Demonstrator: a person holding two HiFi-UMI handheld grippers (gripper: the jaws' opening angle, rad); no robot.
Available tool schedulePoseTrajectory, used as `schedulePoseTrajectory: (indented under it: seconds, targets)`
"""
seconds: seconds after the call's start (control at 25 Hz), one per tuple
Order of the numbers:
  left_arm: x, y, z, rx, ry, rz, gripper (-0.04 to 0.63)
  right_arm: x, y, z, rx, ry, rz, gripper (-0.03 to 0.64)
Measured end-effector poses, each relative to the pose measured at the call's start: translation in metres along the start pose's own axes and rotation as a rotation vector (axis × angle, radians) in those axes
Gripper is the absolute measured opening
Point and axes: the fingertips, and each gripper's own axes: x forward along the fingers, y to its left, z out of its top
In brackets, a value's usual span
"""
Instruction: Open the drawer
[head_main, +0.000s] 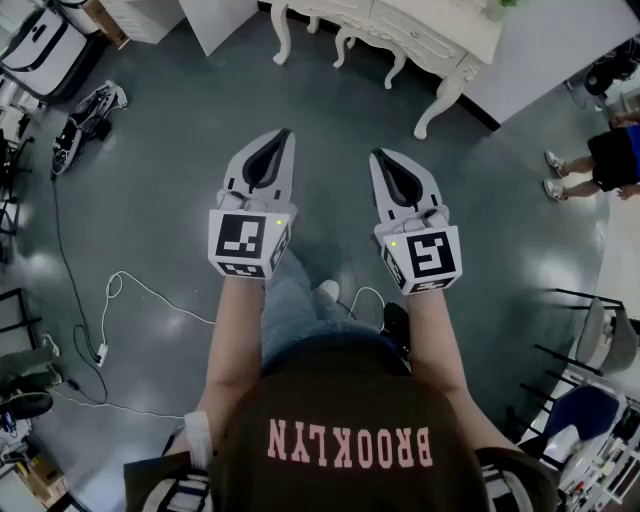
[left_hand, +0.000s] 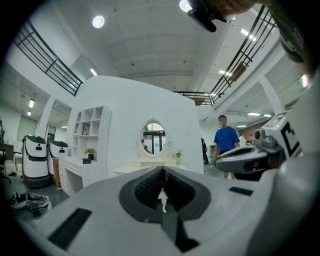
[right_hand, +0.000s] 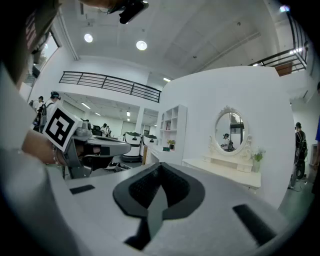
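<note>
A loose white cable (head_main: 110, 300) lies on the grey floor (head_main: 160, 180) at far left. The left gripper (head_main: 285, 135) is held level, its jaws pressed together on nothing. Just beside it, not touching, the right gripper (head_main: 378, 155) is also level with jaws closed and empty. Open floor stretches ahead of both tips to a white dressing table (head_main: 450, 15), well apart from them, with the drawer (head_main: 425, 40) in its front edge. At far right a person (head_main: 600, 160) stands, and below is a blue chair (head_main: 585, 410).
</note>
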Motion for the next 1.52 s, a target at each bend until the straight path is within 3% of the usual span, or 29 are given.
schedulePoseTrajectory:
  seconds: [0.36, 0.68, 1.52]
  targets:
    - [-0.014, 0.013, -0.001, 0.022, 0.003, -0.002, -0.002, 0.002, 0.018, 0.001, 0.015, -0.017, -0.011, -0.003]
    - [0.006, 0.048, 0.001, 0.022, 0.0, -0.021, -0.002, 0.038, 0.018, 0.009, 0.01, -0.017, -0.028, -0.003]
    - [0.172, 0.234, -0.003, 0.005, 0.007, -0.119, -0.002, 0.265, -0.024, 0.028, 0.018, 0.015, -0.148, -0.003]
